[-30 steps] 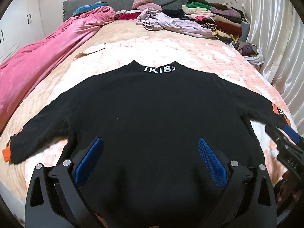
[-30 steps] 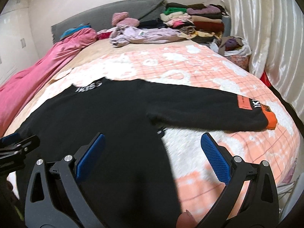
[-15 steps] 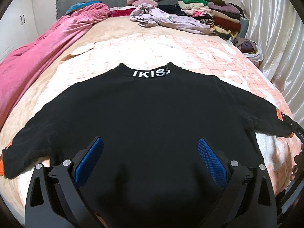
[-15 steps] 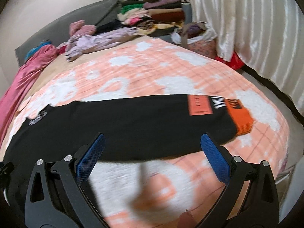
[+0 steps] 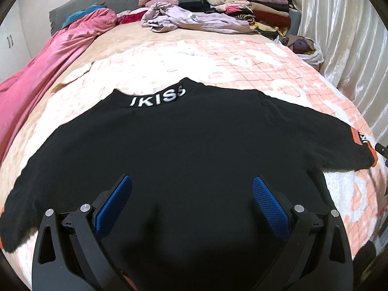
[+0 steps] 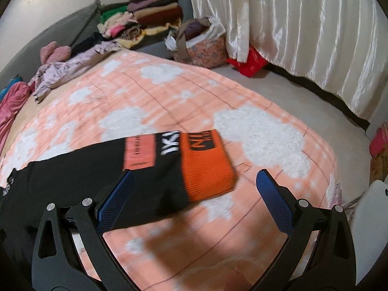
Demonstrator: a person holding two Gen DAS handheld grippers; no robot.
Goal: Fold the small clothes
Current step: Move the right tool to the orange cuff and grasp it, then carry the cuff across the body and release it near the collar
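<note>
Black sweater (image 5: 194,145) lies flat on the bed (image 5: 230,58), collar lettered "IKISS" in white; the left gripper (image 5: 192,201) and right gripper (image 6: 192,194) both gape, empty, above it.

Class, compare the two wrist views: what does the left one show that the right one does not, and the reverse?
Left wrist only: the sweater's collar lettering, its whole body, and the open left gripper over it.
Right wrist only: the orange cuff close up between the open right gripper's fingers, the red bag, the floor.
Both: the black sweater, the peach blanket, the stacked clothes, the curtain.
</note>
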